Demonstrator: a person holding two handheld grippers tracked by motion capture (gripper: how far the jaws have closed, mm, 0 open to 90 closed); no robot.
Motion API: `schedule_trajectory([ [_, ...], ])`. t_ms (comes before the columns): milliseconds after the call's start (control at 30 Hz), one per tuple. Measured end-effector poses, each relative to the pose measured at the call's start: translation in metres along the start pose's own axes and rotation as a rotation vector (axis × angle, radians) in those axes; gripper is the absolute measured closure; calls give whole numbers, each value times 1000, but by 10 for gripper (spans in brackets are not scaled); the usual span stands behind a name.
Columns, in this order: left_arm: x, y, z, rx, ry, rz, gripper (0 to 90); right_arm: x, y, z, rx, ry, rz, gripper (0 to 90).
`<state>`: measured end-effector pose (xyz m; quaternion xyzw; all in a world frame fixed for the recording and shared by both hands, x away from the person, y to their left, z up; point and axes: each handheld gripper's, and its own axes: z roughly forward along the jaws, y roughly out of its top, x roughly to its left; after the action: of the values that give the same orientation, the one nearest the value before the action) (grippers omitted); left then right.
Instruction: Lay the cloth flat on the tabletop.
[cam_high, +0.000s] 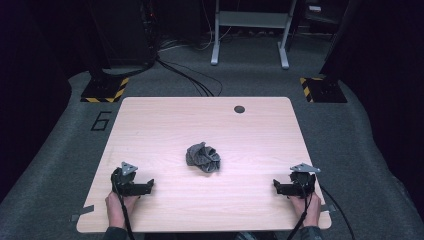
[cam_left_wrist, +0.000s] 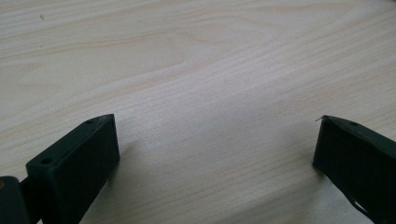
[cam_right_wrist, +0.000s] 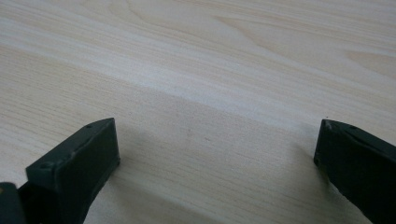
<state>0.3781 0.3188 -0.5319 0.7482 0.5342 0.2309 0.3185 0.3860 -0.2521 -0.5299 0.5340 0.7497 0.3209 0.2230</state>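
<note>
A crumpled dark grey cloth (cam_high: 203, 158) lies bunched in a loose heap near the middle of the light wooden table (cam_high: 165, 120), its folds standing up unevenly and one flap lifted at the top. It touches neither gripper and sits well apart from both, roughly between them and a little farther from the person.

The left gripper (cam_high: 148, 186) rests on the table near the front left edge, held by the left hand (cam_high: 118, 206), its jaws pointing inward toward the table's centre. The right gripper (cam_high: 276, 185) rests near the front right edge in the right hand (cam_high: 310, 207), likewise turned inward. In both gripper views the black jaws stand wide apart with bare wood grain between them, so both are released and grasp nothing.
</note>
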Motion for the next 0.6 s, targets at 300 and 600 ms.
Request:
schedule_trajectory([
  [300, 0, 0, 0, 1, -4, 6, 0, -1, 0, 0, 5, 1, -16, 0],
  [600, 2, 1, -1, -9, -26, -34, 0, -1, 0, 0, 9, 2, -15, 0],
])
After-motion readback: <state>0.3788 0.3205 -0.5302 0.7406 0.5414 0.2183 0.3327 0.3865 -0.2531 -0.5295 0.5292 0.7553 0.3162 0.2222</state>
